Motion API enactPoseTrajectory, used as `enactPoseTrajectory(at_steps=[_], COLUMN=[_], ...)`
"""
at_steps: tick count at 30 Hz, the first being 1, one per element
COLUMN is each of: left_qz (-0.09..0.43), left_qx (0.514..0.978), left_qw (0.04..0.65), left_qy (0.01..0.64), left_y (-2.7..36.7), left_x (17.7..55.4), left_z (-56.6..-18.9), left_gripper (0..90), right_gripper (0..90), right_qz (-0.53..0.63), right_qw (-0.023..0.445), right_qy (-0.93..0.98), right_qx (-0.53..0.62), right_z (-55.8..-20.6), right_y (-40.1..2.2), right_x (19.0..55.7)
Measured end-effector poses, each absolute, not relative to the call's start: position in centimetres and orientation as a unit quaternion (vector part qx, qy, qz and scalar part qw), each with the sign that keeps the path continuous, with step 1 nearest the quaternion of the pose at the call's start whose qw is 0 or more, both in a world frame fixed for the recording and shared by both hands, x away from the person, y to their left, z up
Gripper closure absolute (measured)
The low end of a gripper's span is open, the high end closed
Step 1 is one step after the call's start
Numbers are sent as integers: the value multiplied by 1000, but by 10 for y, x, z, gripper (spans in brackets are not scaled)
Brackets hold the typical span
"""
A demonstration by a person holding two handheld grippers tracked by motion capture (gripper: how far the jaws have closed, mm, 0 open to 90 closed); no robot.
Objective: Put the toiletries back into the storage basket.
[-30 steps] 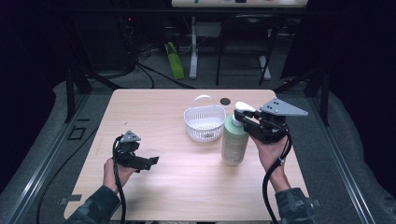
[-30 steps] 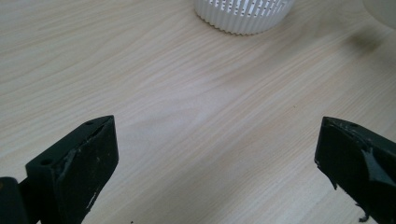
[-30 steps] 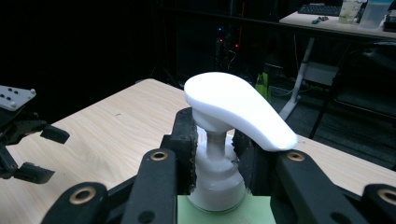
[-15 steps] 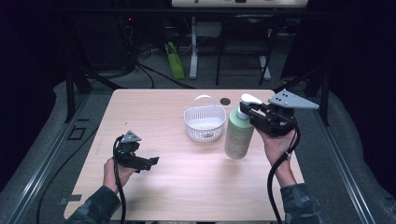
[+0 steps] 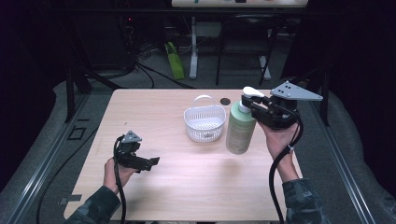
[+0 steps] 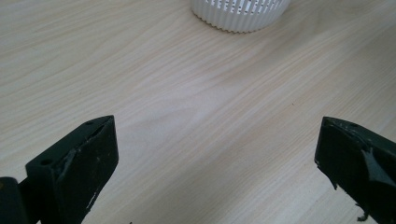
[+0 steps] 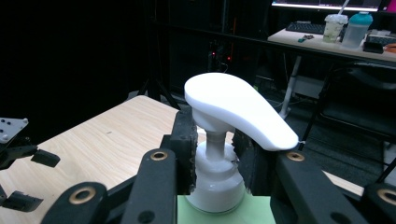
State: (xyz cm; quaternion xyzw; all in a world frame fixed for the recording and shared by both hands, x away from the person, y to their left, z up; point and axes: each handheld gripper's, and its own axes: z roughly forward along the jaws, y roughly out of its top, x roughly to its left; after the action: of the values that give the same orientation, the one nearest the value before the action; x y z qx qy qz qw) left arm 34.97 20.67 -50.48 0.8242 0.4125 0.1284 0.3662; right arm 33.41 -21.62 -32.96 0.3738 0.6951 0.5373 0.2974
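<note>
While clamped at its white collar by the right gripper (image 5: 248, 108), jaws shut just under the pump head, pale green pump bottle (image 5: 240, 131) near the table's (image 5: 154, 105) right edge, beside the white basket (image 5: 204, 123). Probably rigid plastic, smooth, bottom-heavy if full; safest taken at the neck. No readable label. Left gripper (image 5: 148, 163) wide open, empty.

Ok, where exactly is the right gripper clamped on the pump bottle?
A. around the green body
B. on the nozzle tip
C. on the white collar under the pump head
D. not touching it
C: the right gripper pinches the pump bottle at its white collar, above the green body.
</note>
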Motion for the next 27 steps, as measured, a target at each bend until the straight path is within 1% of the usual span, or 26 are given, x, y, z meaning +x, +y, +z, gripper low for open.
enactPoseTrajectory(at_steps=[15, 27], left_qz=[125, 123], left_qx=[829, 828], left_qw=[354, 357], left_qy=[414, 415], left_y=[207, 207], left_x=[353, 353], left_z=[-511, -511], left_gripper=[0, 0], right_gripper=[697, 697], right_qz=[549, 553], right_qw=[303, 312], right_qy=[686, 679], right_qx=[369, 369], right_z=[-315, -301], right_y=[-217, -224], right_x=[337, 338])
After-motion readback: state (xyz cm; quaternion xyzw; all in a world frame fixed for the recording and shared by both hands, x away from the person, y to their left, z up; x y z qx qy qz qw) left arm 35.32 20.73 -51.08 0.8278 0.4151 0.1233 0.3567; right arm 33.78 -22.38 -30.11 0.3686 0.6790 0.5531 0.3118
